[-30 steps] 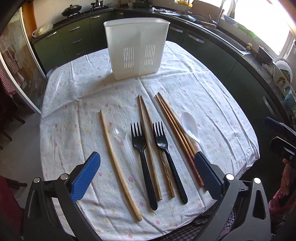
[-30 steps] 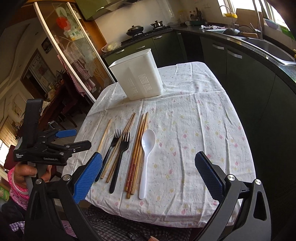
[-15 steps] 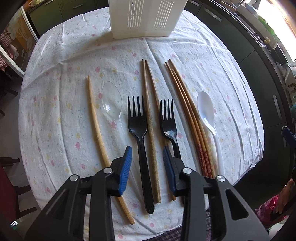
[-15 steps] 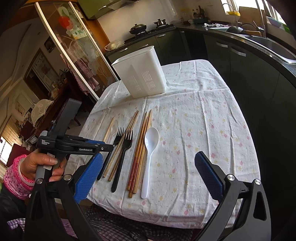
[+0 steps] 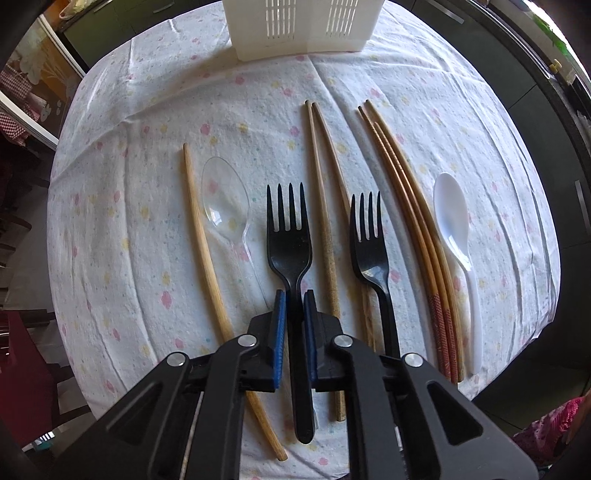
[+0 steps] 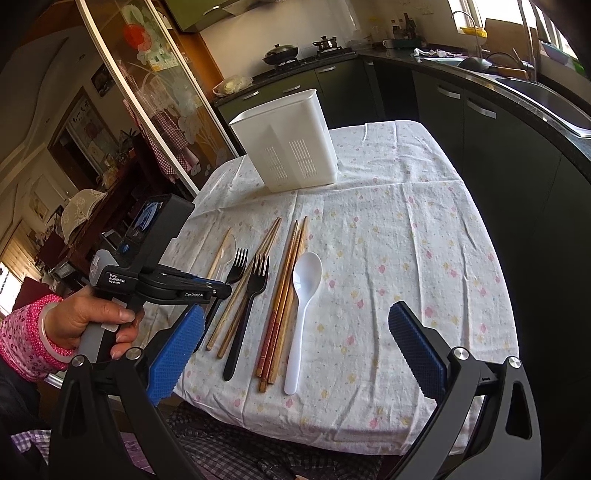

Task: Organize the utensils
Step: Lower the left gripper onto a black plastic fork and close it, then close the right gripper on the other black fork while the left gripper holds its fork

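Note:
Utensils lie in a row on the flowered tablecloth point(image 5: 406, 92). My left gripper point(image 5: 294, 301) is shut on the handle of the left black fork point(image 5: 290, 236), which still lies on the cloth; it also shows in the right wrist view point(image 6: 236, 264). Beside it lie a clear spoon point(image 5: 225, 199), a pale chopstick point(image 5: 201, 236), a speckled chopstick pair point(image 5: 325, 206), a second black fork point(image 5: 369, 243), several brown chopsticks point(image 5: 410, 206) and a white spoon point(image 5: 452, 214). The white slotted holder point(image 5: 299, 26) stands at the far side. My right gripper point(image 6: 295, 354) is open and empty above the near table edge.
Dark kitchen cabinets and a counter with a sink point(image 6: 535, 92) run along the right and back. A glass door point(image 6: 147, 92) stands to the left. The person's hand point(image 6: 88, 321) holds the left gripper at the table's left front.
My left gripper has dropped to the table and closed from wide open onto the left black fork's handle. The right gripper has stayed open and shifted slightly.

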Available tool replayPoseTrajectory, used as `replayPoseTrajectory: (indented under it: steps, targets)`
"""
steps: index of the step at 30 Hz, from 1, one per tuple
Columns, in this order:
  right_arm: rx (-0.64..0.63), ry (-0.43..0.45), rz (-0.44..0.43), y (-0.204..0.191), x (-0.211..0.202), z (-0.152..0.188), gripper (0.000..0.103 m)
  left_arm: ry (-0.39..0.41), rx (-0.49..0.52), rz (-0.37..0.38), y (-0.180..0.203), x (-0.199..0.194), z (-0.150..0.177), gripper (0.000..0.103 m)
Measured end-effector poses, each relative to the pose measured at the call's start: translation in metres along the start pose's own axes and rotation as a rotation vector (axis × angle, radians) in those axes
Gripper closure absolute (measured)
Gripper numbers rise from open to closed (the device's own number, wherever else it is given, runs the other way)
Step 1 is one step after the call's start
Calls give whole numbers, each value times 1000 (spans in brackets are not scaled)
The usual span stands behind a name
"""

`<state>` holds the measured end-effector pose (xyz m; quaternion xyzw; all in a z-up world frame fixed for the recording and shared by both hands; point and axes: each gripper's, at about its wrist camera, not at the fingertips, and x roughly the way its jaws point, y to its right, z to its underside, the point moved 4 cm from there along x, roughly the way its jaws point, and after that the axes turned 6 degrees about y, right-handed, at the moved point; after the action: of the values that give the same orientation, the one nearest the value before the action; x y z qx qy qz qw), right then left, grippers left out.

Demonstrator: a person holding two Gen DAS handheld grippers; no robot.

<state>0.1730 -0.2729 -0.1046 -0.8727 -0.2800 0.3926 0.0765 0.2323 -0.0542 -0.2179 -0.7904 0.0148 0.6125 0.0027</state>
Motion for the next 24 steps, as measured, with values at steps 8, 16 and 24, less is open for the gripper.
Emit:
replayPoseTrajectory:
  steps: [8,16,24]
  targets:
    - [-61,-225,-60,-31,49,-4,8,32,6,34,-7,-13,-6,94]
    - [31,-498,-39,-40,131,-3,75,102,15,67,-29,-54,-8,94]
    - [25,-612,17,-56,180,12,85,120,36,96,-32,-58,-4,94]
